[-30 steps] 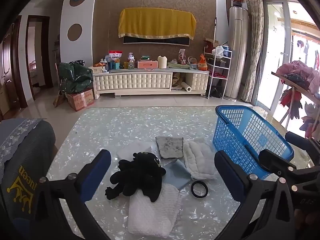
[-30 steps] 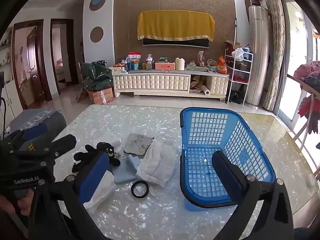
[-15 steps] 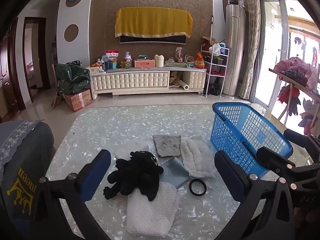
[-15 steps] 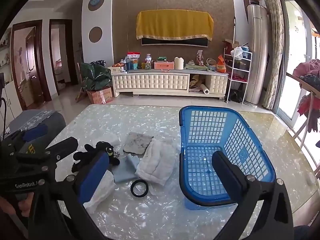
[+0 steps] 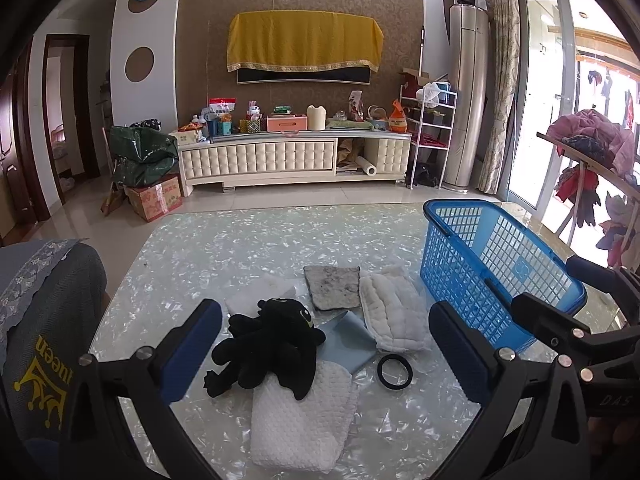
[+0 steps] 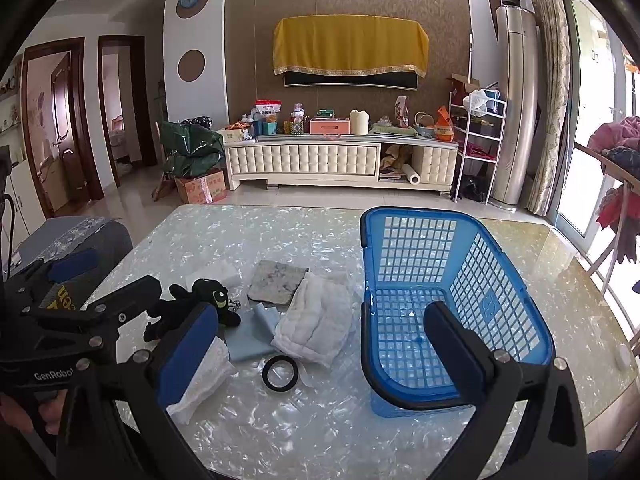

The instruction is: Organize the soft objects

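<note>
Judging by how things lay, the sorting had not begun: the blue basket stood empty toward the right edge of the table, its mesh floor bare, while every soft thing was bunched on the tabletop just left of it. The black plush toy sprawled nearest the front edge, lying partly over a white waffle-textured cloth. Behind and beside it lay a light blue cloth, a white quilted cloth close by the basket's wall, a grey mottled pad farther back, and another pale piece half hidden behind the toy. A black ring rested on the table in front of the quilted cloth; it looked rigid, so it probably did not belong with the soft items. The left gripper hung above the front edge with its jaws spread wide and nothing between them, framing the toy and the cloths. The right gripper was likewise released and held nothing, with the basket's near rim between its fingers. All the pieces were therefore left to move, and the plush toy, lying on top and nearest the left gripper, seemed the likeliest first pick.
</note>
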Available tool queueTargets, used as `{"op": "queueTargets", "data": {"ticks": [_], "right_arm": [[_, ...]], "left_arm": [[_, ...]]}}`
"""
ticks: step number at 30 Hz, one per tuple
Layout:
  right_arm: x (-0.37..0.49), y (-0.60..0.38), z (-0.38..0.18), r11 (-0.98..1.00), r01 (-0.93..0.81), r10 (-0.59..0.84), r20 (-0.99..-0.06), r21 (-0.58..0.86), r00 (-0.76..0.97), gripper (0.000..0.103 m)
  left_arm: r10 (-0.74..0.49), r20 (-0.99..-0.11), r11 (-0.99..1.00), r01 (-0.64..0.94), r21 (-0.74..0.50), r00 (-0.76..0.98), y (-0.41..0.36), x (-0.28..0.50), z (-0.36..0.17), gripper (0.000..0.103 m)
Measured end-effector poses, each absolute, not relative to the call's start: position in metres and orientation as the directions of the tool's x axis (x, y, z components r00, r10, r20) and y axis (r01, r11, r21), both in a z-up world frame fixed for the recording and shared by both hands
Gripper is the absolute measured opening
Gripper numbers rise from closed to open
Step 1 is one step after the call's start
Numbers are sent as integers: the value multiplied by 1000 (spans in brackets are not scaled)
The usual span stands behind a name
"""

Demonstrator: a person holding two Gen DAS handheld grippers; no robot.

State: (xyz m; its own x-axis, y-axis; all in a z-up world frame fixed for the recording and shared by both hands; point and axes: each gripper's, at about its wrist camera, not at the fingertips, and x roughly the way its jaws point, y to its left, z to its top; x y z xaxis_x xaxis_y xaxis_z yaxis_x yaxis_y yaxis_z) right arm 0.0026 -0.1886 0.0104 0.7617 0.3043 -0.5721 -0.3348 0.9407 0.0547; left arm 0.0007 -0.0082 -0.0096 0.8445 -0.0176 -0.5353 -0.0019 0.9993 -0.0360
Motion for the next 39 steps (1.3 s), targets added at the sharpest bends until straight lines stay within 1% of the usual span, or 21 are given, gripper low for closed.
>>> {"op": "queueTargets", "data": {"ticks": [39], "right_arm": [[3,-189,10,943,-328,298,-594,60,747,103]], "left_arm": [[-37,-541,999,14,-48,840,-7,-1,-9,103]]}}
